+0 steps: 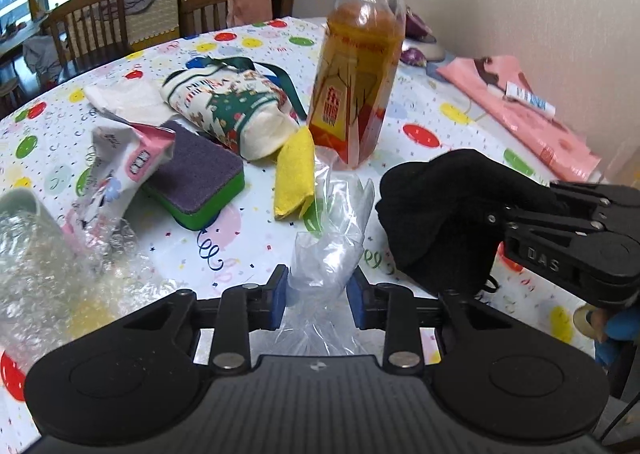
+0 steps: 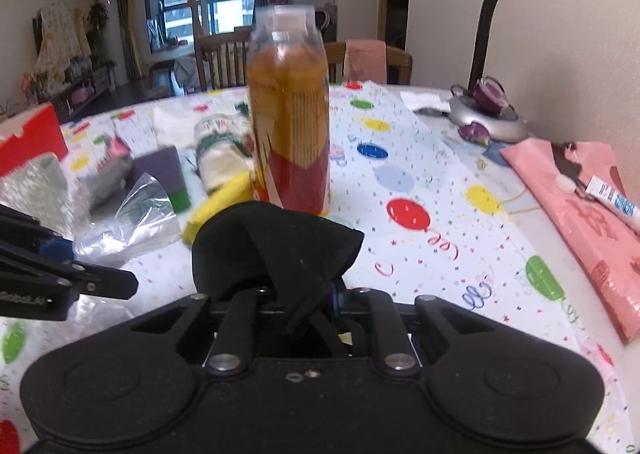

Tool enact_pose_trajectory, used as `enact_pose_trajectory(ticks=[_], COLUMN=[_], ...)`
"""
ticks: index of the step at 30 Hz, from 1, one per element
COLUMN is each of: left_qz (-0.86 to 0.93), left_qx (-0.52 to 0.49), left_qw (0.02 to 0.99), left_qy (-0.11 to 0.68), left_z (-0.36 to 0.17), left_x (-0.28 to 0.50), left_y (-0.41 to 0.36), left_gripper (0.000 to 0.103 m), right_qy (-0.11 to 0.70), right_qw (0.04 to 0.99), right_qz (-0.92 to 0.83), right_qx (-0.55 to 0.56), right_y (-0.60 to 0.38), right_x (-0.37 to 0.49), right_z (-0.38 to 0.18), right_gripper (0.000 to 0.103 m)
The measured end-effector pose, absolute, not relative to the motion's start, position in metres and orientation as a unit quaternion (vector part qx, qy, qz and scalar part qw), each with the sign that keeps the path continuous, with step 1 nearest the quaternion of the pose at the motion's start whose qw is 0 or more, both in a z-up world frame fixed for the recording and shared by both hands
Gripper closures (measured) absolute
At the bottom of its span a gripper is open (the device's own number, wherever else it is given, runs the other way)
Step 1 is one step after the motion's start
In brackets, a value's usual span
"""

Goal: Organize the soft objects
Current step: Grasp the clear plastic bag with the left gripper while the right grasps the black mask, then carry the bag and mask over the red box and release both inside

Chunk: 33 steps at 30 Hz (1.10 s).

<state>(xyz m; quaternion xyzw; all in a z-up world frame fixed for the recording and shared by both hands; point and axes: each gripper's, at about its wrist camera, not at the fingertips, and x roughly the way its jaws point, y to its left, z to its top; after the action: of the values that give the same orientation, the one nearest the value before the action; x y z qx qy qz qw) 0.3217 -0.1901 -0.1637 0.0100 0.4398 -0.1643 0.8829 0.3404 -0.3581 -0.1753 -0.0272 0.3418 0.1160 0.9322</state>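
Observation:
My left gripper (image 1: 320, 290) has a clear plastic bag (image 1: 332, 250) between its blue pads, which stand a little apart and touch the bag's sides. My right gripper (image 2: 304, 294) is shut on a black cloth (image 2: 272, 250); it enters the left wrist view from the right (image 1: 500, 221), holding the cloth (image 1: 440, 213) just right of the bag. On the table lie a yellow cloth (image 1: 294, 173), a purple-green sponge (image 1: 200, 181), a Christmas pouch (image 1: 232, 105) and a crumpled wrapper (image 1: 124, 161).
A tall orange drink bottle (image 1: 356, 73) stands just beyond the bag. Bubble wrap (image 1: 40, 254) lies at the left. A pink packet (image 2: 580, 205) with a tube (image 2: 612, 197) lies right, a lamp base (image 2: 484, 117) behind it. A red box (image 2: 28, 137) is far left.

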Motion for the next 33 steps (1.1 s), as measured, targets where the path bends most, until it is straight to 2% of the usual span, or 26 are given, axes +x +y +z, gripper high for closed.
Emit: enact_pose_trajectory(ticks=[19, 33], left_qz=[-0.134, -0.077], left_qx=[-0.091, -0.148], left_qw=[0.896, 0.903], left_qy=[0.412, 0.395], left_z=[-0.08, -0.022], left_x=[0.287, 0.263], left_y=[-0.113, -0.01], left_gripper=[0.073, 0.073], right_qy=[0.297, 0.285], right_qw=[0.935, 0.915], right_qz=[0.195, 0.285], right_qx=[-0.004, -0.015], right_y=[-0.33, -0.256], right_x=[0.313, 0.325], right_z=[-0.062, -0.009], right_gripper=[0.089, 0.089])
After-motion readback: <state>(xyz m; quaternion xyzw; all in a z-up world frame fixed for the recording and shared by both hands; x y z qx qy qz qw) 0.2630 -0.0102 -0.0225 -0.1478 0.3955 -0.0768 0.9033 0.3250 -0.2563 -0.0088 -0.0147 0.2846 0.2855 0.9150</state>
